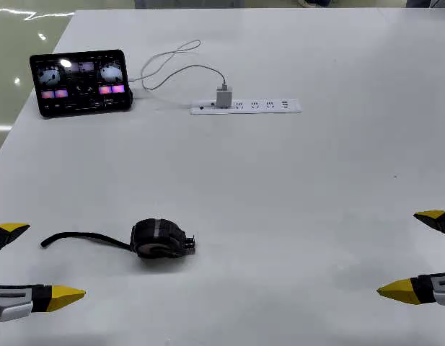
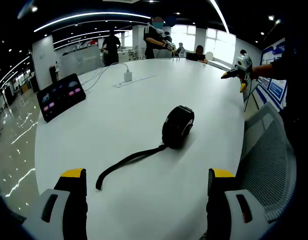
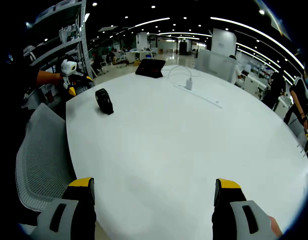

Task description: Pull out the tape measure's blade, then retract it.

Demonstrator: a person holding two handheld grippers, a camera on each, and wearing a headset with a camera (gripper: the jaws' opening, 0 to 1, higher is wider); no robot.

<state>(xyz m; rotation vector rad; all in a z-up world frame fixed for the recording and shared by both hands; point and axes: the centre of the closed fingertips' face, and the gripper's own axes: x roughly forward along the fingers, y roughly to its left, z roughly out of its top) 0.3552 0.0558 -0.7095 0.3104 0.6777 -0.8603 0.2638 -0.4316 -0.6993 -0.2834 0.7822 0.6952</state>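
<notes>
head view: left gripper (image 1: pixel 55 260), jaws spread and empty; tape measure (image 1: pixel 161 239) lies near, just ahead on the table (image 1: pixel 294 187), strap (image 1: pixel 85 238) trailing toward those jaws. right gripper (image 1: pixel 397 252), also spread and empty, well apart; blade end seems to face it.

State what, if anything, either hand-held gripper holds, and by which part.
Nothing: the left hand-held gripper and right hand-held gripper are open, and the tape measure lies free.

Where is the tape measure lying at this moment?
In the head view the tape measure lies on the white table at lower left, its black strap trailing toward the left gripper, which does not touch it.
</notes>
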